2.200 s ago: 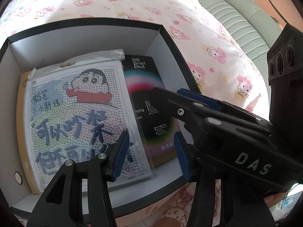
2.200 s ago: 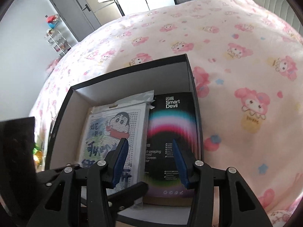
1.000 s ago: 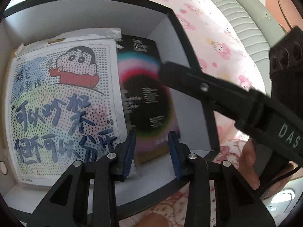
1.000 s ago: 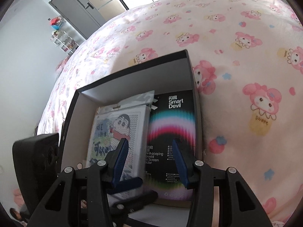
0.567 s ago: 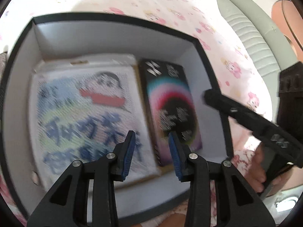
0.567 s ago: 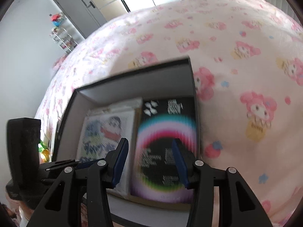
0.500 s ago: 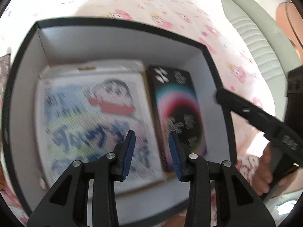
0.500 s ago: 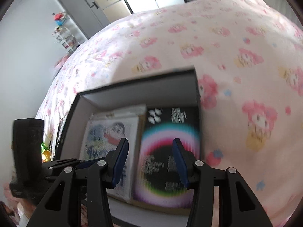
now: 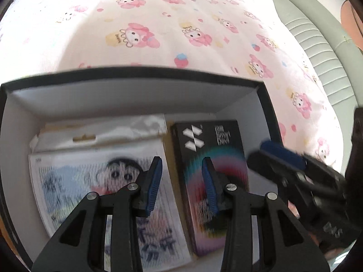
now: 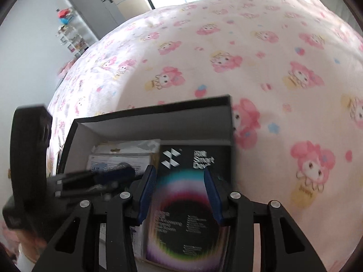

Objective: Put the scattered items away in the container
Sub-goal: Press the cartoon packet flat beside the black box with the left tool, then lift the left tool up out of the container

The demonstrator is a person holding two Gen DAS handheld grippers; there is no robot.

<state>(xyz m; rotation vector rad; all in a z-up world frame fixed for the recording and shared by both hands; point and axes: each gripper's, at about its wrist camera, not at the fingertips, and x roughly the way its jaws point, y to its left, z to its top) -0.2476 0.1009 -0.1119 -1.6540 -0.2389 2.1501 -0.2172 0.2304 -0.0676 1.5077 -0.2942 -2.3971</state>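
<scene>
- Left gripper (image 9: 181,181) hung over the box, blue pads apart, nothing between them, released.
- Right gripper (image 10: 179,190) also empty; its jaws had just been narrowing with nothing in the gap, pads clear of the pack below.
- Right below the left gripper's left finger: cartoon sheet pack (image 9: 95,181), flat on the box floor, blurred.
- Under its right finger and beyond: black Smart Devil pack (image 9: 211,149), flat, just beside the cartoon pack, probably touching.
- Around both: black box (image 9: 136,99) with white inner walls.
- Past the box's far wall: pink patterned bedspread (image 9: 158,22).
- Far right of left gripper: grey headboard (image 9: 317,45).
</scene>
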